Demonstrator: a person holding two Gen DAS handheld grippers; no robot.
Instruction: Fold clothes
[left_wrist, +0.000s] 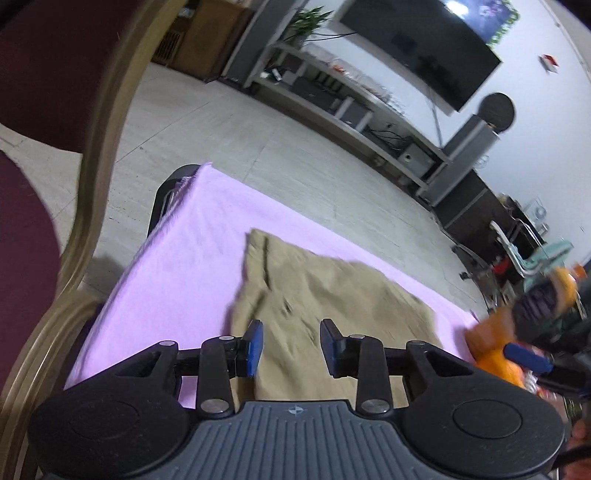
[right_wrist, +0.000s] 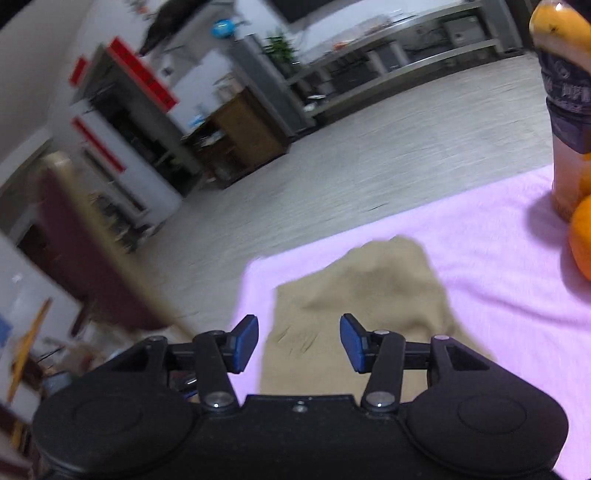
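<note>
A surface (left_wrist: 177, 258) draped in a pink cloth fills the lower part of both wrist views, with pale floor beyond it and a maroon, gold-framed chair (left_wrist: 44, 184) close on the left. On the pink cover lies the tan garment (left_wrist: 325, 295), a khaki piece that already looks doubled over into a compact, roughly rectangular bundle: its edges in the left view run fairly straight, while the right view (right_wrist: 369, 295) shows a raised hump near the far end, so the top layer is not yet lying flat. My judgement is that the folding is well along, with at most a smoothing pass or one more fold left, and no other clothes are in view to tell whether more are waiting. At the right edge of the surface stand a tall jar of orange fruit (right_wrist: 569, 110) and loose oranges (right_wrist: 583, 240), well apart from the garment. The left gripper (left_wrist: 291, 347) hangs over the near end of the bundle, fingers spread and nothing between them. The right gripper (right_wrist: 299, 343) likewise sits above the near part of the fabric, fingers parted wider and empty; neither one touches the cloth as far as the blur allows.
</note>
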